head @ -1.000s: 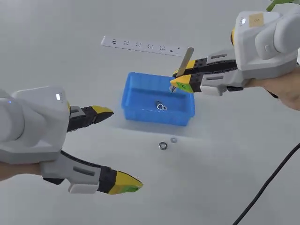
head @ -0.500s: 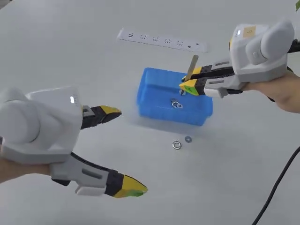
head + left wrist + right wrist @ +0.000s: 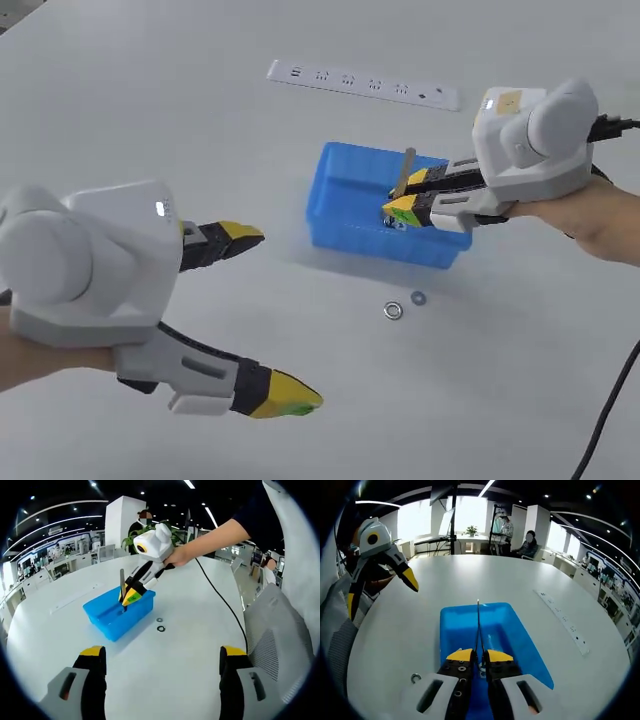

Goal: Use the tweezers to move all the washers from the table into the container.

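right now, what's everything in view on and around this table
plastic container: one, blue, mid-table, below the right gripper's tip
metal washers: two, silver-grey, on the table in front of the container, close together
metal tweezers: one, grey, clamped in the right gripper, pointing down into the container
power strip: one, white, beyond the container
cable: one, black, trailing at the right
round table: one, white
left gripper: one, yellow-tipped, open, holding nothing
right gripper: one, yellow-tipped, shut on the tweezers
hands: two, one on each gripper
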{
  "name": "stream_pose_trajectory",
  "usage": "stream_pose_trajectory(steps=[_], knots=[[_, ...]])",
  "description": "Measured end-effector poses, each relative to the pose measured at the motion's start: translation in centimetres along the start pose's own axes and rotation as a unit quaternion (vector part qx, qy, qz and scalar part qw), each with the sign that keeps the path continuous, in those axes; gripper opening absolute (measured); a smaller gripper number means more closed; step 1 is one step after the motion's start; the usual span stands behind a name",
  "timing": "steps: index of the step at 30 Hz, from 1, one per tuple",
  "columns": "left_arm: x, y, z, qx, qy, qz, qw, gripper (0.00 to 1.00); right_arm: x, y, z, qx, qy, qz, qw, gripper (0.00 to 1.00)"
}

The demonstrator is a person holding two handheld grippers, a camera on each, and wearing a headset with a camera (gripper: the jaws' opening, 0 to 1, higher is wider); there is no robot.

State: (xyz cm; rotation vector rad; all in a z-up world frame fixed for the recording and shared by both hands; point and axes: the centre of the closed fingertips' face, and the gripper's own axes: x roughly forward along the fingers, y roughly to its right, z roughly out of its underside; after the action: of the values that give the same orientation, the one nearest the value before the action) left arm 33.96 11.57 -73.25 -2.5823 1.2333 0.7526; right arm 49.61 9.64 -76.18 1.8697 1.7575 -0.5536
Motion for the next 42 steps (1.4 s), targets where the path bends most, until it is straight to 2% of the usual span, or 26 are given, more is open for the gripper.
stream_pose_trajectory(steps=[3,13,20,24,28,31,35,38,42], knots=[[0.0,0.0,0.2,0.003,-0.006,0.001,1.0,0.99,-0.1,0.0,0.0,0.001,-0.001,0.002,1.0,0.1],[0.1,-0.3,-0.1,0.006,-0.007,-0.002,1.0,0.99,-0.6,0.1,-0.2,0.01,0.0,0.005,0.9999,0.1],[0.1,-0.8,-1.1,0.012,0.0,-0.007,0.9999,0.99,-1.7,1.0,-1.2,0.021,0.019,0.016,0.9995,0.11],[-0.1,-1.3,-2.0,0.009,0.012,-0.011,0.9998,0.99,-2.4,1.4,-1.8,0.032,0.031,0.021,0.9988,0.11],[0.0,-1.9,-2.8,0.013,0.019,-0.015,0.9996,0.99,-2.7,1.3,-1.9,0.032,0.032,0.022,0.9987,0.11],[0.4,-2.7,-3.8,0.015,0.026,-0.012,0.9995,0.99,-2.8,0.8,-1.9,0.029,0.032,0.018,0.9989,0.11],[1.4,-4.5,-6.3,0.02,0.056,-0.017,0.9981,0.99,-2.9,0.1,-2.0,0.018,0.026,0.011,0.9994,0.11],[2.5,-5.2,-8.7,-0.013,0.092,0.0,0.9956,0.99,-2.9,-0.1,-2.1,0.012,0.024,0.006,0.9996,0.11],[3.5,-6.2,-10.5,0.01,0.101,-0.007,0.9948,0.99,-2.9,-0.4,-2.6,0.011,0.027,0.002,0.9996,0.11]])
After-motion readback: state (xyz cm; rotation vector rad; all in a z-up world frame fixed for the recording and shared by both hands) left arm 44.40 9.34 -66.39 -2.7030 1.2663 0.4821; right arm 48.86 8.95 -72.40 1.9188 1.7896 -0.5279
